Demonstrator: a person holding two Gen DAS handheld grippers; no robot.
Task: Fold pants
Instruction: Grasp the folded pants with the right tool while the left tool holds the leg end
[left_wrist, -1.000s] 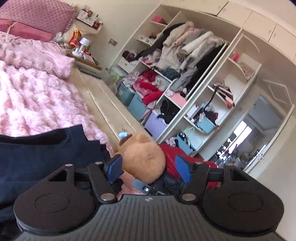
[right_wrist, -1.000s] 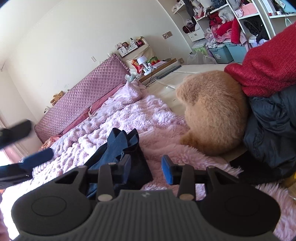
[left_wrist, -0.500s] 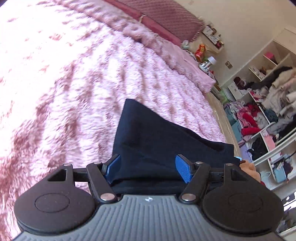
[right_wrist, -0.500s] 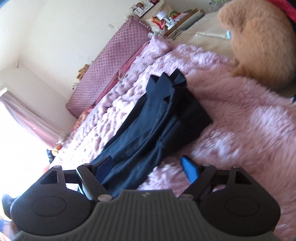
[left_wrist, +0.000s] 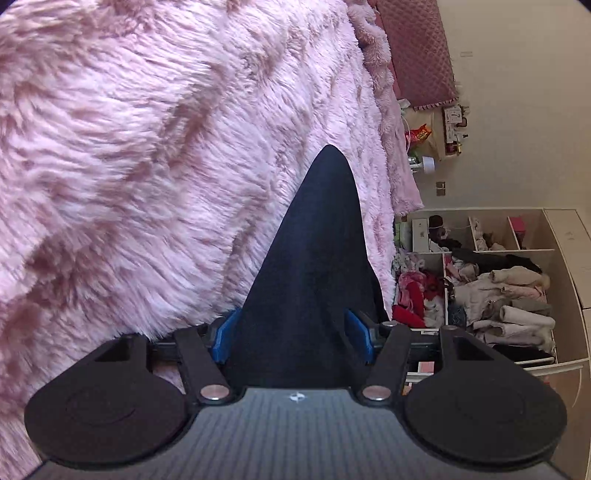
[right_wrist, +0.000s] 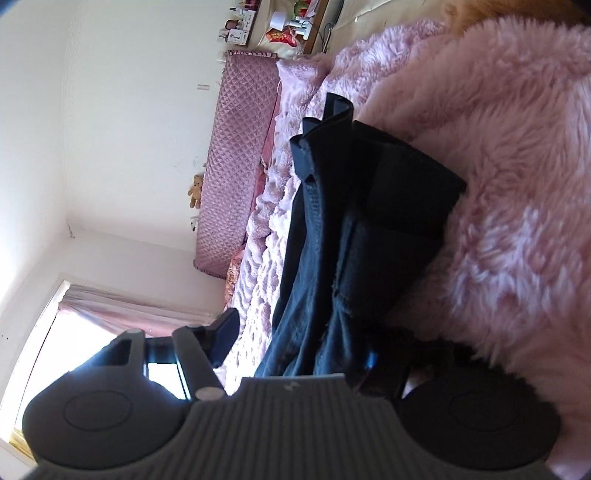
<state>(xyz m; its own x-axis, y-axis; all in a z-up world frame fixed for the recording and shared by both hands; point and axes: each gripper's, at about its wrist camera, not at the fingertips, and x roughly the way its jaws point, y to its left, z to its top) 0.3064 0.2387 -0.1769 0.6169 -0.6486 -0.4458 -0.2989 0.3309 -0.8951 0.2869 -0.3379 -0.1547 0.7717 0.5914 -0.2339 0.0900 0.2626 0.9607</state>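
Dark navy pants (left_wrist: 314, 258) lie on the fluffy pink bed blanket (left_wrist: 129, 166). In the left wrist view they taper away from me, and my left gripper (left_wrist: 291, 334) is open with one blue finger on each side of the near end of the cloth. In the right wrist view the pants (right_wrist: 354, 229) lie bunched, waistband at the far end. My right gripper (right_wrist: 295, 345) is open astride their near end; its right finger (right_wrist: 371, 358) is partly buried in fabric and blanket pile.
A quilted pink headboard (right_wrist: 240, 147) and bedside items stand at the bed's far end. An open wardrobe (left_wrist: 487, 288) full of clothes lies past the bed edge. A window with pink curtain (right_wrist: 110, 325) is at the left. A tan plush toy (right_wrist: 498, 11) lies beyond the blanket.
Both grippers have rolled sideways and dropped closer to the pants. The cloth now sits between the fingers of each; both stay open.
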